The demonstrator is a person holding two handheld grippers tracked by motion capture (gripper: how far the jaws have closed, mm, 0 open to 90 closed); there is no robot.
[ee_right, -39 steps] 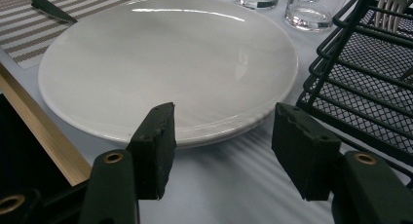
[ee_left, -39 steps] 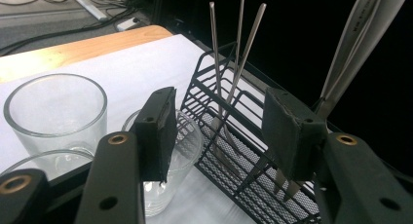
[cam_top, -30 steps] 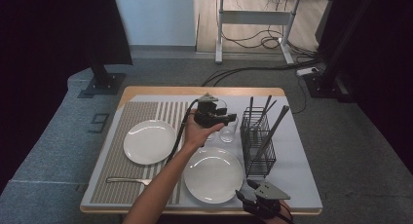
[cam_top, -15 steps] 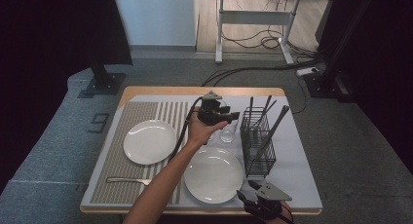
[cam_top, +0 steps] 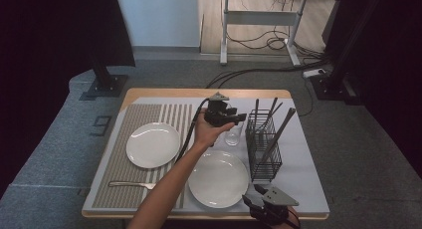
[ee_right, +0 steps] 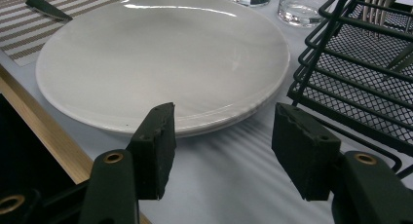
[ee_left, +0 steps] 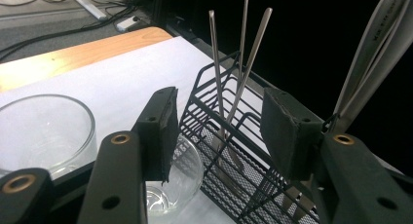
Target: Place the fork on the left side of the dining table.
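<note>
A hand holds my left gripper [cam_top: 241, 117] raised over the table's far middle, its jaws pointing at the black wire cutlery basket [cam_top: 263, 144]. In the left gripper view the left gripper [ee_left: 219, 112] is open with nothing between its pads. Beyond it stand thin metal handles [ee_left: 242, 63] in the basket [ee_left: 243, 156], and two clear glasses [ee_left: 41, 131] sit below. My right gripper [cam_top: 250, 201] rests low at the table's front edge. In the right gripper view the right gripper [ee_right: 221, 119] is open and empty, facing a white plate [ee_right: 160, 58].
A second white plate [cam_top: 153, 144] and a fork [cam_top: 130, 184] lie on the striped placemat [cam_top: 114, 164] at the left. A glass [cam_top: 233, 134] stands between the near plate [cam_top: 218, 178] and the basket. More utensils [ee_left: 375, 58] lean in the basket's far side.
My left gripper has edged slightly toward the basket. The right gripper has stayed where it was.
</note>
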